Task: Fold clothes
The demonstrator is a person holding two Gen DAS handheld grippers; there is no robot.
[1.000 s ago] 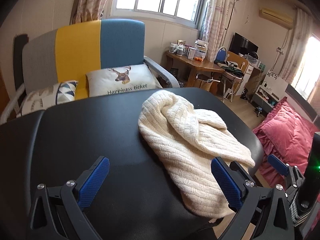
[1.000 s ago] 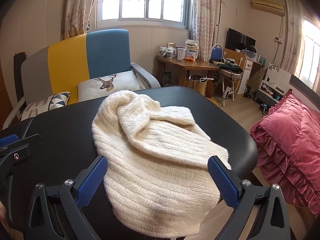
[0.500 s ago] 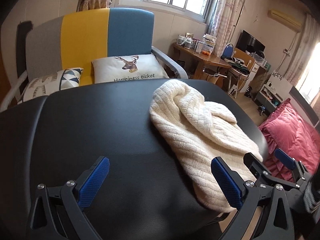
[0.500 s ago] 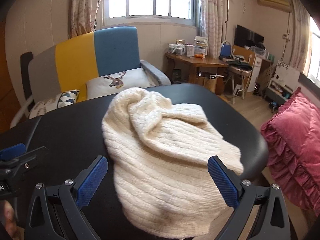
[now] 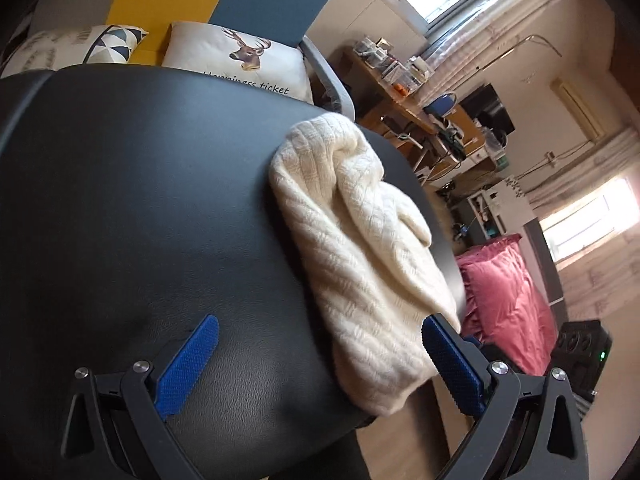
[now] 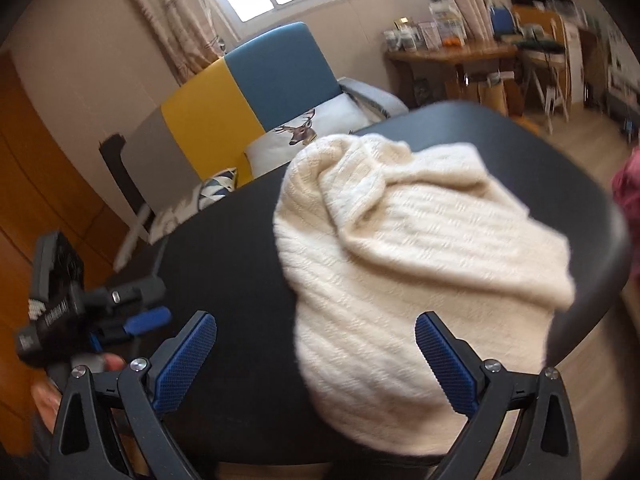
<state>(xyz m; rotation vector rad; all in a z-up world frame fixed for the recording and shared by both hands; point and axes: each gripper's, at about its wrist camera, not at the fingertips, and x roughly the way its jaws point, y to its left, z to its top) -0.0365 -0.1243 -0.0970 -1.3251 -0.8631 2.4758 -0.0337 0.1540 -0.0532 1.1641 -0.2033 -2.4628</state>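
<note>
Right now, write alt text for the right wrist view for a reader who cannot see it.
A rumpled cream knit sweater lies on a black table, its near edge hanging over the table's front. The right gripper is open in front of it, holding nothing, and the left gripper shows at the left edge. Behind stands a grey, yellow and blue sofa with a deer cushion.

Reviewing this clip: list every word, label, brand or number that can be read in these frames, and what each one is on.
"...ness ticket": on the deer pillow, left wrist view; the first word's start is cut off by the black table edge.
White lettering on the left gripper body, right wrist view: too blurred to read.
Jars and boxes on the wooden desk: too small to read.
Cream sweater: no label visible.
</note>
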